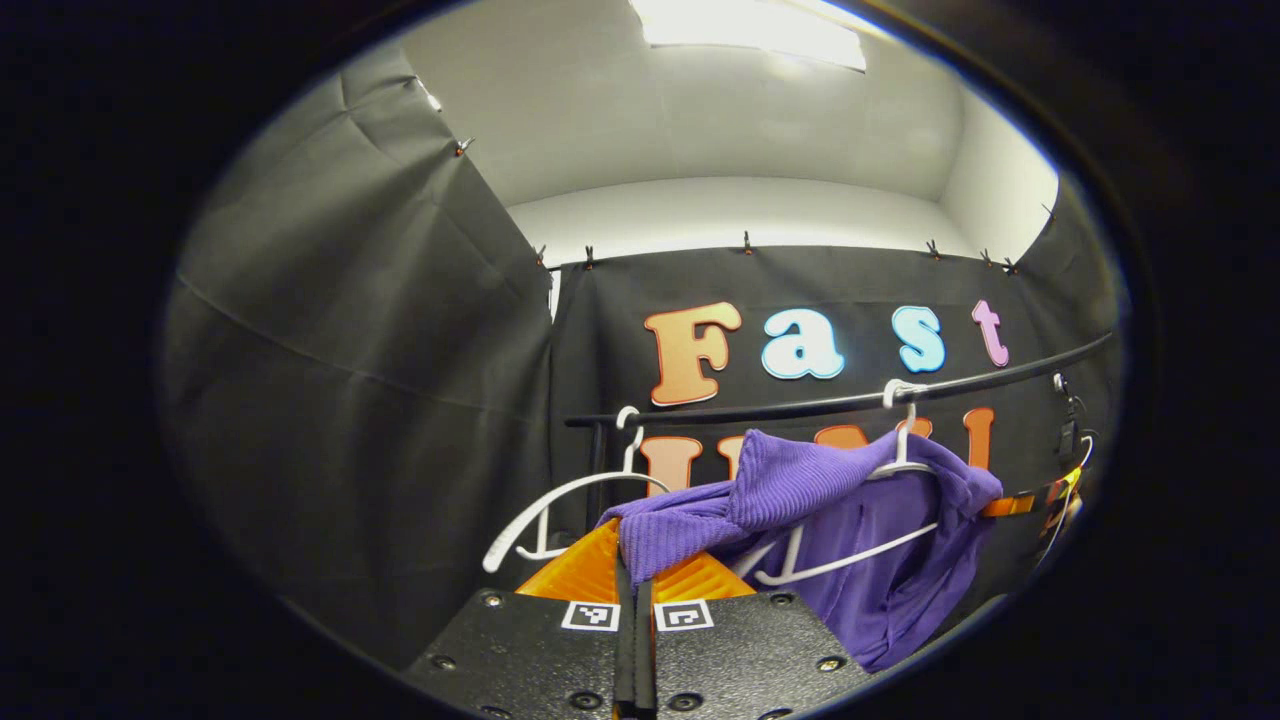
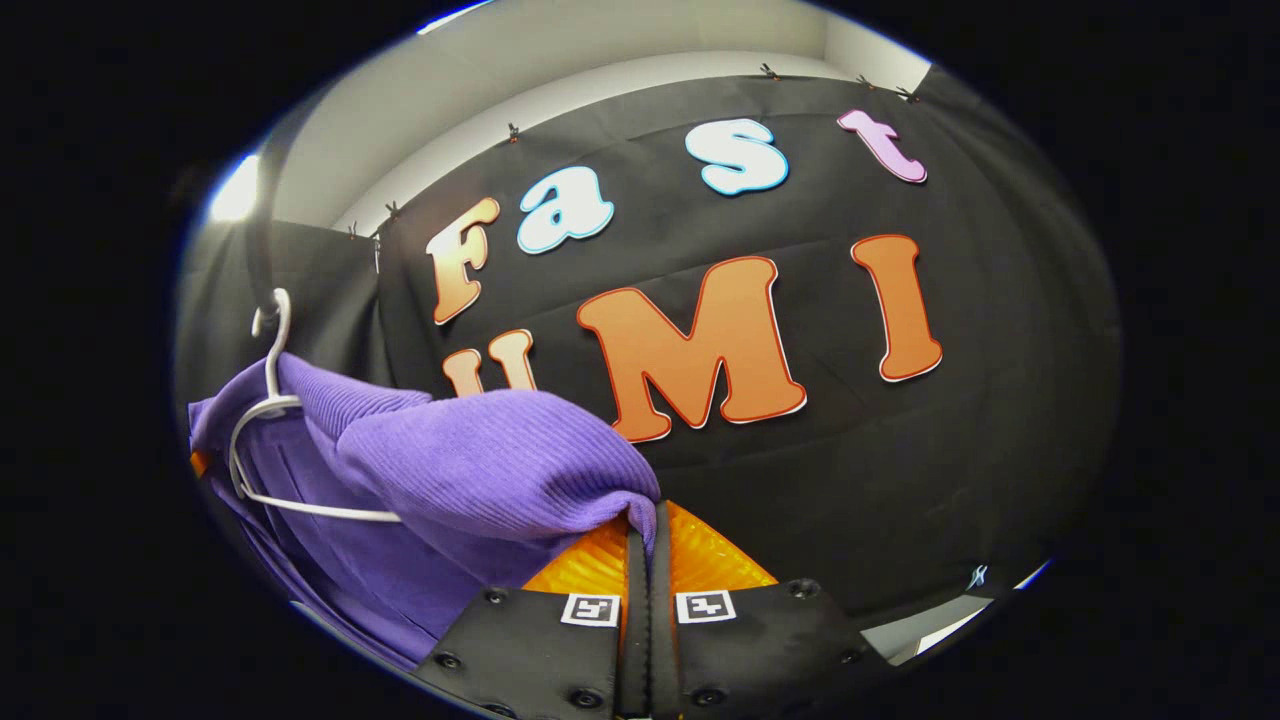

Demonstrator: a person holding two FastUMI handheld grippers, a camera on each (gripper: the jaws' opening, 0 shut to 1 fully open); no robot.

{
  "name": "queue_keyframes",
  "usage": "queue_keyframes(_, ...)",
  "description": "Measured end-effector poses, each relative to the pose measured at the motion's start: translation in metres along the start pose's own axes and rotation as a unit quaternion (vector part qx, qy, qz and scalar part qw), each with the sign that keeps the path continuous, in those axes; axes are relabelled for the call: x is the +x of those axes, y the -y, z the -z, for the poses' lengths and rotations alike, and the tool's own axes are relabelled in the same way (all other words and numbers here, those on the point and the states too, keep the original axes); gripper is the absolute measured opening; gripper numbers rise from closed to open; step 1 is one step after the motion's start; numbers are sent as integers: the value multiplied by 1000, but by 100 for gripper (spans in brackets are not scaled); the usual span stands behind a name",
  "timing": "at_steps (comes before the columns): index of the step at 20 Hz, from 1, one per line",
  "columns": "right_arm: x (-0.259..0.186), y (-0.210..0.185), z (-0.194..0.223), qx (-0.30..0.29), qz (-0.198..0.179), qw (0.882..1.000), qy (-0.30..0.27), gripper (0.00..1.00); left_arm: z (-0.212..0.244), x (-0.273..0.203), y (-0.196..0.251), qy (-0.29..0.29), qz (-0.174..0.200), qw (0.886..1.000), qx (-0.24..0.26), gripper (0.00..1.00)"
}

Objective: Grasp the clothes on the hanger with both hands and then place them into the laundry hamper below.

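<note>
Both grippers are clamped on one purple garment. In the left gripper view, the left gripper [image 1: 635,585] has its fingers pressed together at 6 o'clock, pinching a ribbed fold of the garment [image 1: 800,500]. Beyond it, toward 3 o'clock, the cloth drapes over a white hanger [image 1: 850,555] hooked on a black rail [image 1: 800,405]; an empty hanger [image 1: 560,500] hangs toward 9 o'clock. In the right gripper view, the right gripper [image 2: 645,545] likewise grips the garment [image 2: 480,470], whose bulk lies toward 9 o'clock on its hanger [image 2: 270,440].
</note>
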State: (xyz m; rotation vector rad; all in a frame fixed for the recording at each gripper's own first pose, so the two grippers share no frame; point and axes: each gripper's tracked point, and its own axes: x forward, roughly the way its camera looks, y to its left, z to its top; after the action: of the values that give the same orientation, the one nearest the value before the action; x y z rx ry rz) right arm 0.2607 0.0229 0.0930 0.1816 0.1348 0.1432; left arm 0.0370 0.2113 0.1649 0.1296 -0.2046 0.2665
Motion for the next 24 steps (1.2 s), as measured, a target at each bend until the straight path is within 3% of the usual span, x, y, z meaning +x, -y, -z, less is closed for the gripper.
queue_keyframes(4, 21, 11, -11, 34, 2, 999, 1, 7, 19, 23, -14, -21, -15, 999, 29, 0)
queue_keyframes(7, 37, 19, -3, 51, 9, 999, -14, 7, 54, 33, -6, -60, -2, 998, 12, 0)
queue_keyframes(14, 59, 39, 41, 62, 27, 996, -58, 7, 107, 24, -1, -102, 11, 994, -21, 0)
queue_keyframes(24, 52, 91, 110, 43, 81, 990, -108, 8, 151, 8, 13, -128, 20, 992, -11, 0)
